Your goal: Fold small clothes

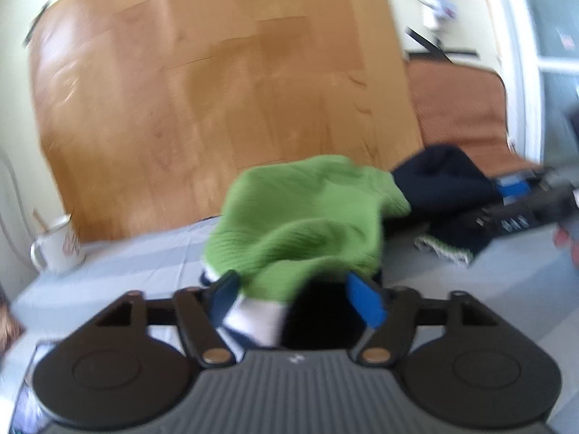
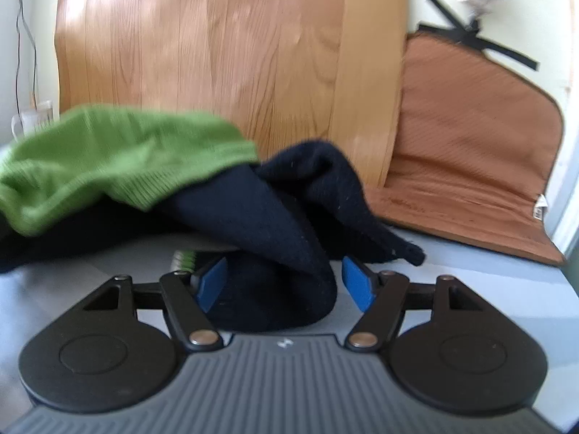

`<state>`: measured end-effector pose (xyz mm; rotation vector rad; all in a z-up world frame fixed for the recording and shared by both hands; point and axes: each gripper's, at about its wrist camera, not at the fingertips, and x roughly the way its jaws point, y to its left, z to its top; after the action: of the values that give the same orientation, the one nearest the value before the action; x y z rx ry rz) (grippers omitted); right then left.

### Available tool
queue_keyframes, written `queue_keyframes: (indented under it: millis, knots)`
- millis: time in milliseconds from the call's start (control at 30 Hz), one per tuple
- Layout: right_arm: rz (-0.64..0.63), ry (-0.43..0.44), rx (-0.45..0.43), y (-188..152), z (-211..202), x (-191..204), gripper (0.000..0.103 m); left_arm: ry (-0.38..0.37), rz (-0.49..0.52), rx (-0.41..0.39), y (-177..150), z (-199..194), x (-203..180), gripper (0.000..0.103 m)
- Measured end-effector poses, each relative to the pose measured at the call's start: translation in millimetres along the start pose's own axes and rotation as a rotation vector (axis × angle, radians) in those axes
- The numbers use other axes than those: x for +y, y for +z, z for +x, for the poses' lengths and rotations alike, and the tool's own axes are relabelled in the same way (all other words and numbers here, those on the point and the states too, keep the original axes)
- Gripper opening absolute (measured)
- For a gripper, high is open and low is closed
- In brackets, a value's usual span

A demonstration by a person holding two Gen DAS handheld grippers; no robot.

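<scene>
A small knitted garment, green (image 1: 300, 213) with a navy part (image 1: 445, 181) and a white band (image 1: 258, 320), lies bunched on the grey table cover (image 1: 137, 256). My left gripper (image 1: 295, 300) stands around its green and white end, with cloth between the blue pads (image 1: 363, 302). My right gripper (image 2: 284, 284) stands around the navy end (image 2: 289, 224), with a fold of cloth between its pads (image 2: 356, 284). The green part also shows at the left of the right wrist view (image 2: 119, 159). Both views are blurred, and the pads look apart.
A wooden board (image 1: 217, 83) leans upright behind the table. A white mug (image 1: 59, 244) stands at the far left. A brown padded mat (image 2: 470, 137) lies at the right against the wall. The right gripper's body (image 1: 535, 199) shows at the right edge.
</scene>
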<state>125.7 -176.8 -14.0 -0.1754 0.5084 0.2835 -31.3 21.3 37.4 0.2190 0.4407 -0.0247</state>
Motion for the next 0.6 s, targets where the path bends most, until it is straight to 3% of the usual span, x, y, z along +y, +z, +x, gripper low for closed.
queue_keyframes:
  millis: [67,100,133,167,267,400,467,533,600]
  knots:
    - [-0.026,0.003,0.003,-2.8,6.2,0.4,0.066,0.031,0.056,-0.009,-2.9,5.7,-12.0,0.076]
    - [-0.037,0.016,0.009,-1.8,10.8,2.1,0.056,0.044,0.084,-0.011,-3.6,9.0,-19.0,0.066]
    - [-0.043,0.034,0.025,-0.9,14.3,3.9,0.025,0.054,0.107,-0.011,-2.9,12.0,-22.5,0.054]
    - [-0.046,0.033,0.036,1.1,14.9,6.5,0.009,0.063,0.121,-0.004,-1.9,14.8,-23.3,0.028]
    - [-0.024,0.092,0.004,7.6,-8.7,7.2,0.008,0.043,0.037,-0.002,8.5,12.3,-4.6,0.020]
    - [0.004,0.285,-0.023,13.0,-76.2,6.7,0.007,0.024,-0.138,-0.063,26.1,-11.0,39.2,0.018]
    - [0.008,0.409,0.025,7.4,-108.4,12.8,0.006,-0.006,-0.235,-0.086,27.8,-25.5,64.7,0.018]
    - [0.001,0.587,0.107,-6.5,-129.9,23.7,0.007,-0.026,-0.341,-0.075,22.1,-32.6,89.2,0.018]
    - [-0.039,0.648,0.167,-17.2,-141.2,31.7,0.009,-0.033,-0.429,-0.032,13.5,-29.6,107.0,0.018]
